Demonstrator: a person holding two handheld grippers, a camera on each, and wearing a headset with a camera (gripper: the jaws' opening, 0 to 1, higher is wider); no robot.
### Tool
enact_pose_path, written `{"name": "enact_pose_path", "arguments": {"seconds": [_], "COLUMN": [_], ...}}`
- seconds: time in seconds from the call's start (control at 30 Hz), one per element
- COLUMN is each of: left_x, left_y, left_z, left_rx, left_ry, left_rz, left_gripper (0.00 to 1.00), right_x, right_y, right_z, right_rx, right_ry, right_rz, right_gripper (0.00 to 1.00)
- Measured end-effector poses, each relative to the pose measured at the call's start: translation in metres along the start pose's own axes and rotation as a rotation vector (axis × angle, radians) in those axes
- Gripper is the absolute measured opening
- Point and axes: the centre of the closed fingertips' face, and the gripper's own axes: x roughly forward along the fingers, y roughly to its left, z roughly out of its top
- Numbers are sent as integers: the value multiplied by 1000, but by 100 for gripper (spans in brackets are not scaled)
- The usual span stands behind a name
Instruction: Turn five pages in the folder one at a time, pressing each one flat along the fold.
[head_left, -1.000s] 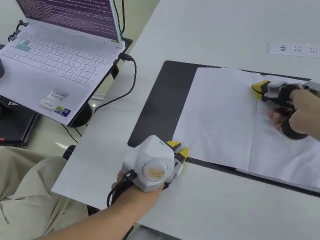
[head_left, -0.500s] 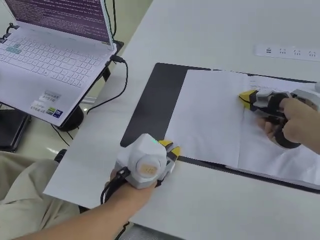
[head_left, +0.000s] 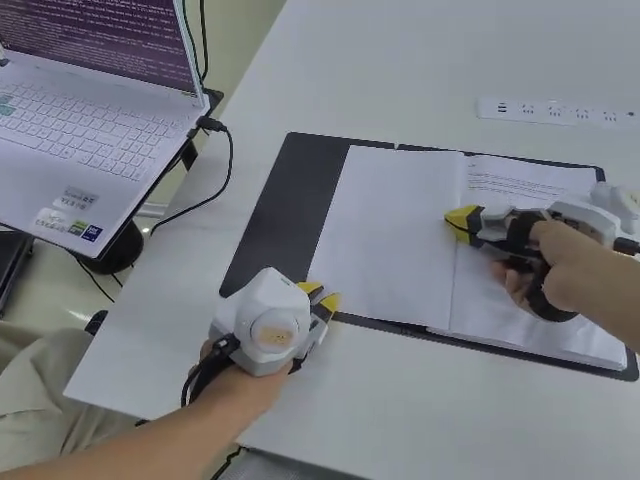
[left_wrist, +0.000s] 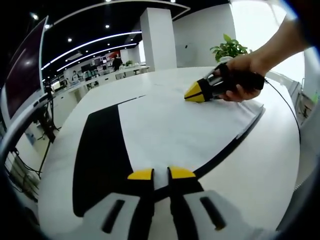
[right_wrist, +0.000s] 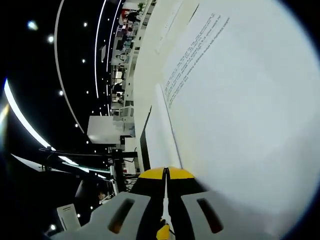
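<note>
Closest to the person, the left gripper (head_left: 320, 297) is parked at the near edge of the folder (head_left: 280, 215), right at the near left corner of the turned page (head_left: 390, 235). Its jaws are open just a crack and have hold of nothing. Looks to me like it's only steadying that corner.

Further in is the bit that matters. The fold (head_left: 450, 290) runs from the near edge away to the far edge, leaning a little, with the blank turned page lying left of it. The right gripper (head_left: 458, 220) has its tips closed tight together and empty, nose down on the paper right at the fold, past the middle toward the far end. In the right gripper view the crease runs straight ahead from the tips, so the jaws line up with the long axis.

So the right one is on the fold and the left is well apart from it. My guess is the press is underway and any stroke just needs to follow that line.

Beyond that, the printed page (head_left: 520, 180) lies right of the fold, then a power strip (head_left: 555, 110) further back on the table (head_left: 420, 60), and a laptop (head_left: 90, 150) off to the left.
</note>
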Motion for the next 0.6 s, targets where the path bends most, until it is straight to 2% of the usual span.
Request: {"name": "enact_pose_path", "arguments": {"seconds": [0.43, 0.6], "left_x": [-1, -1], "left_y": [-1, -2], "left_z": [1, 1], "left_rx": [6, 7], "left_ry": [-7, -10], "left_rz": [-5, -3], "left_gripper": [9, 9], "right_x": [-22, -31], "right_y": [-12, -19], "right_z": [-51, -65], "right_rx": [1, 27], "right_ry": [59, 61], "right_rz": [-21, -12], "right_gripper": [0, 0]}}
